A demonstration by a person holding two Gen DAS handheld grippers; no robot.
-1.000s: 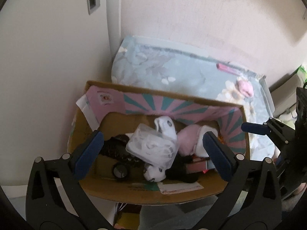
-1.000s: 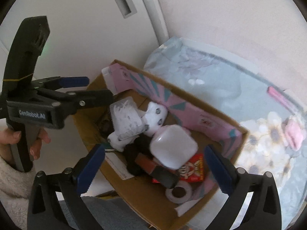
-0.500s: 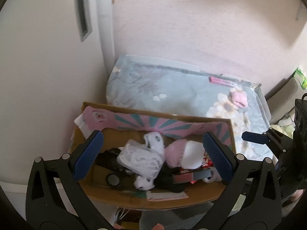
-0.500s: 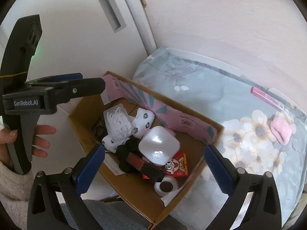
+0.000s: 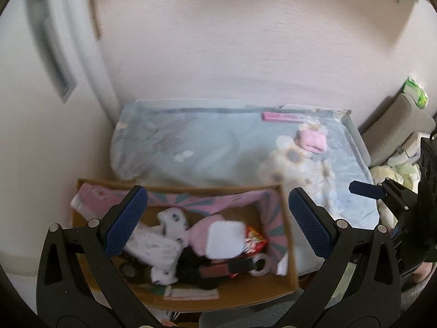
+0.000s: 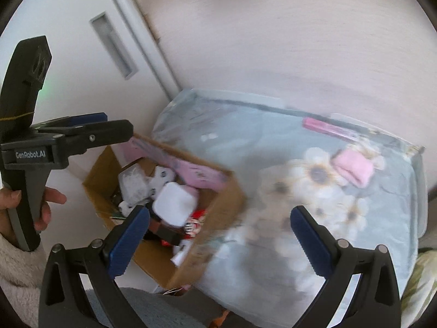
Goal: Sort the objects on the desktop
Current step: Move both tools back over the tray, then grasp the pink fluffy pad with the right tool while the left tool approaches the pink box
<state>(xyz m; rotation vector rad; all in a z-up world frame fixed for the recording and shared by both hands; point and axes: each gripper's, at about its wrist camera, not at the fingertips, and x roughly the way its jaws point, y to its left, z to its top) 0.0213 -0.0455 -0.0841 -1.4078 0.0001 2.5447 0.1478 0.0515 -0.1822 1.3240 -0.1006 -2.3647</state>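
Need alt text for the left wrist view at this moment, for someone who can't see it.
The open left gripper hovers empty above a cardboard box crammed with small items, including a white square case, a tape roll and a red snack packet. Behind the box, a floral cloth carries a pink folded cloth. The image is blurred.

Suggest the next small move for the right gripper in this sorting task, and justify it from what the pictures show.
Probably carry the right gripper forward toward the folded pink cloth on the floral tabletop. It is open and empty, the cloth and the pink bar lie loose outside the cardboard box, and the left gripper hovers open over the box.
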